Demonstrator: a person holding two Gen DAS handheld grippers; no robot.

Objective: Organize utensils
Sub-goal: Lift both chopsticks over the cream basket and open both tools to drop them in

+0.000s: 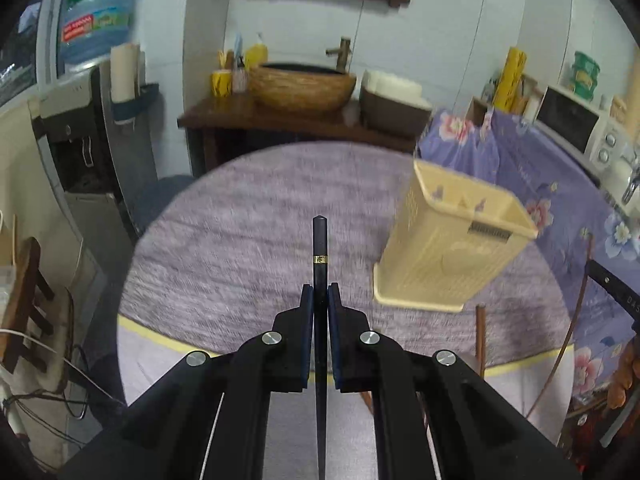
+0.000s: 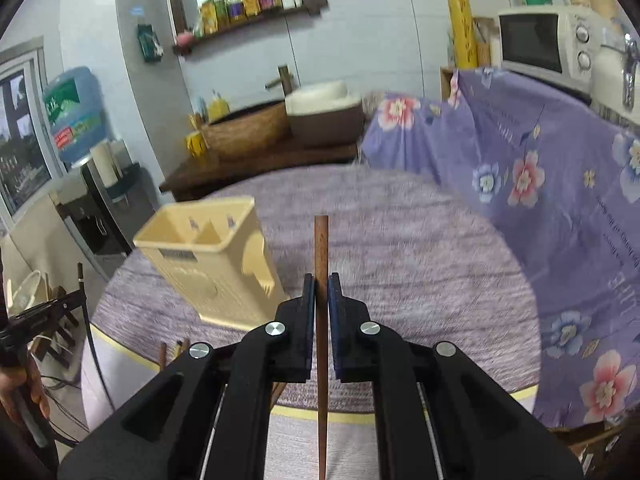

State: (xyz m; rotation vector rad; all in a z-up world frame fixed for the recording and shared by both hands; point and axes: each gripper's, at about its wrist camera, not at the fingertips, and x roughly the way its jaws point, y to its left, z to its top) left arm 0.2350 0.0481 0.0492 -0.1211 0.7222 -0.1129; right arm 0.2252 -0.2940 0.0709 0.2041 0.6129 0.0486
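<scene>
My left gripper [image 1: 320, 292] is shut on a black chopstick [image 1: 319, 248] with a gold band, held upright above the purple round table [image 1: 248, 216]. A cream plastic utensil holder [image 1: 452, 248] stands on the table ahead to the right. My right gripper [image 2: 321, 284] is shut on a brown wooden chopstick [image 2: 321, 244], also upright. In the right wrist view the utensil holder [image 2: 212, 256] stands to the left, its compartments open at the top. The left gripper shows there at the far left [image 2: 44, 308].
More brown chopsticks [image 2: 170, 354] lie near the table's front edge, also in the left wrist view [image 1: 481, 336]. A floral purple cloth [image 2: 560, 208] covers a counter at the right, with a microwave [image 2: 544, 40]. A wooden basin [image 1: 304, 84] stands behind.
</scene>
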